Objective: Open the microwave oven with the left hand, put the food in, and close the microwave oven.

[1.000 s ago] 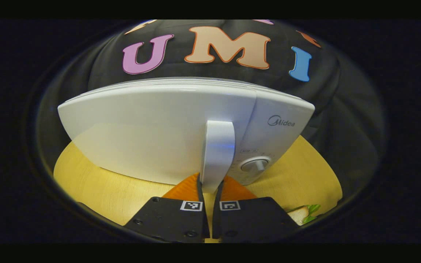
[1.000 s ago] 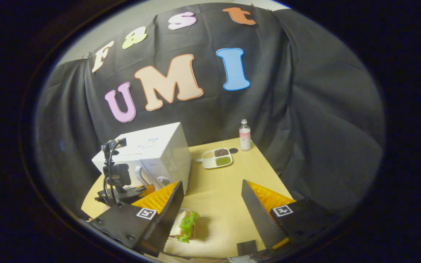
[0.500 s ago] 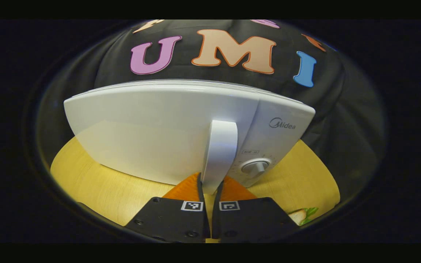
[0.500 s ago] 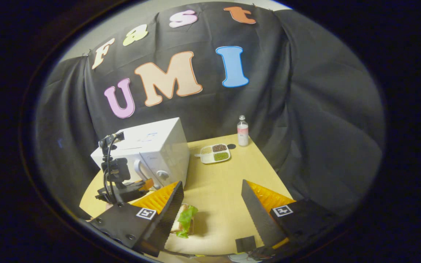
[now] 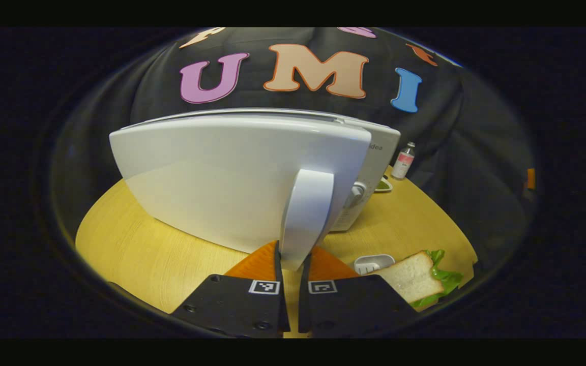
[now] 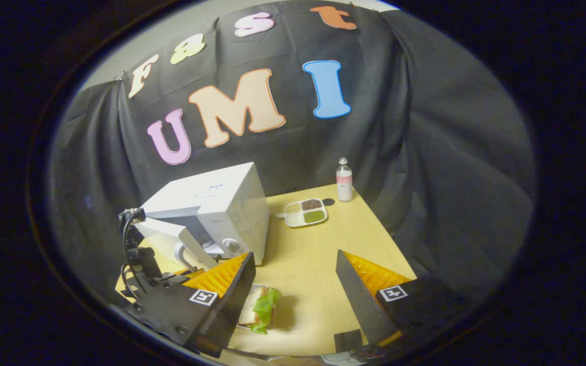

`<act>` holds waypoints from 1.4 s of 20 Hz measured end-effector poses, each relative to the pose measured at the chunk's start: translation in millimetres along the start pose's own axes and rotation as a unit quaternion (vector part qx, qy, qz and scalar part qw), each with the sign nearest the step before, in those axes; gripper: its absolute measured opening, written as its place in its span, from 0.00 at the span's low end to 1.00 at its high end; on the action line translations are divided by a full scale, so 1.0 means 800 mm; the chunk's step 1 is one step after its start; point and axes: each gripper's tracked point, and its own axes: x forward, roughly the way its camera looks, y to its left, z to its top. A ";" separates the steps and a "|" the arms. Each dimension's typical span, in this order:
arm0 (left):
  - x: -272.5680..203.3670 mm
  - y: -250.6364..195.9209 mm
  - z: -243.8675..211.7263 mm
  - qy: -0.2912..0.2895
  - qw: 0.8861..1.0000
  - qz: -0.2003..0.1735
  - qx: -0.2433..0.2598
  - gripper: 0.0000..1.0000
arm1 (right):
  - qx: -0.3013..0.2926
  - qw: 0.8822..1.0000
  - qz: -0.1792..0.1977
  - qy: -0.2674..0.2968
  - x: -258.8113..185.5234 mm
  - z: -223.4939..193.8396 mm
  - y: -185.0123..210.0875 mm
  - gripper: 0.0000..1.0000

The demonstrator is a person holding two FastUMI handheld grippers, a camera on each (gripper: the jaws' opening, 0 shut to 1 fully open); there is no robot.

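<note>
The white microwave (image 5: 374,152) stands on the wooden table (image 5: 160,254) with its door (image 5: 232,173) swung partly open. My left gripper (image 5: 291,255) is shut on the lower end of the door's white handle (image 5: 305,213). A sandwich (image 5: 415,277) of white bread and lettuce lies on the table, right of that gripper. In the right gripper view, the microwave (image 6: 222,201) has its door (image 6: 171,236) angled outward, with the left gripper (image 6: 143,262) at the handle. My right gripper (image 6: 295,256) hangs open above the table, the sandwich (image 6: 261,310) just under its left finger.
A divided tray of grains (image 6: 305,212) and a small bottle (image 6: 344,180) stand at the table's far side, right of the microwave. The bottle (image 5: 404,161) also appears past the microwave. A small white object (image 5: 372,263) lies beside the sandwich. Black cloth walls surround the table.
The microwave door has swung open toward me, pulled by my left gripper on the handle. The control panel now shows edge-on behind the door. The right gripper stayed open and barely moved.
</note>
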 end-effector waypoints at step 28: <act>-0.212 0.240 -0.080 -0.001 0.998 0.035 -0.046 1.00 | 0.000 1.000 0.018 0.017 -0.112 -0.110 0.220 0.91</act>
